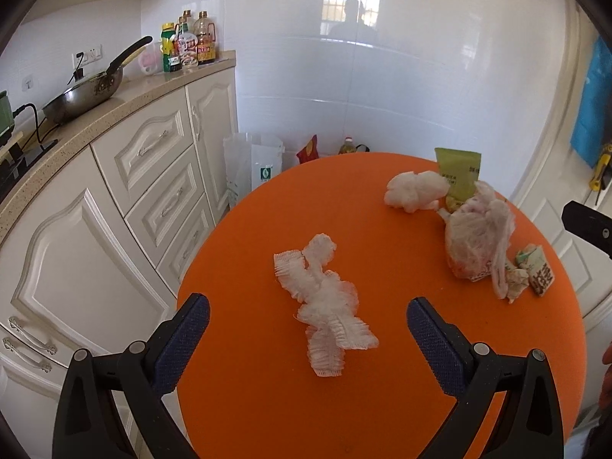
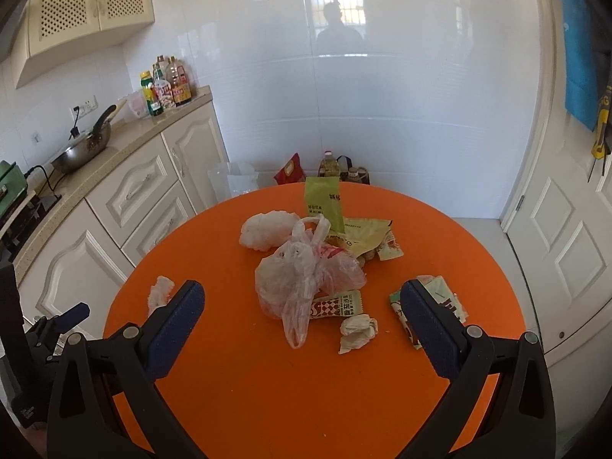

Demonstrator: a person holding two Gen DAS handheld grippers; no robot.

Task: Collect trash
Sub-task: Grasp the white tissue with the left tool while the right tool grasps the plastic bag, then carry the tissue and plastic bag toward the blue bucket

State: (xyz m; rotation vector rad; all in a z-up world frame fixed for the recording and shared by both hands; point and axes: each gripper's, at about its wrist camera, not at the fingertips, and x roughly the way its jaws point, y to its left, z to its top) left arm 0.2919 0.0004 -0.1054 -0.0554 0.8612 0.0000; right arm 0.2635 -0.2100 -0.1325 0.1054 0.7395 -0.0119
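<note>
Lying on the orange surface point(image 1: 248, 401), the pleated white wrapper point(image 1: 325, 306) sits between the left hand-held gripper point(image 1: 308, 315) fingers, spread and empty, its long axis running away from them. The right hand-held gripper point(image 2: 302, 304), also spread and empty, faces the plastic bag point(image 2: 302, 283) beyond the wrapper.

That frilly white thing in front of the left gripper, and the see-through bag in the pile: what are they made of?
The frilly white thing looks like thin non-woven fabric, matte, with fine pleats and gathered edges, perhaps a disposable cap. The see-through bag looks like thin plastic film, glossy and crinkled, with its contents showing through.
</note>
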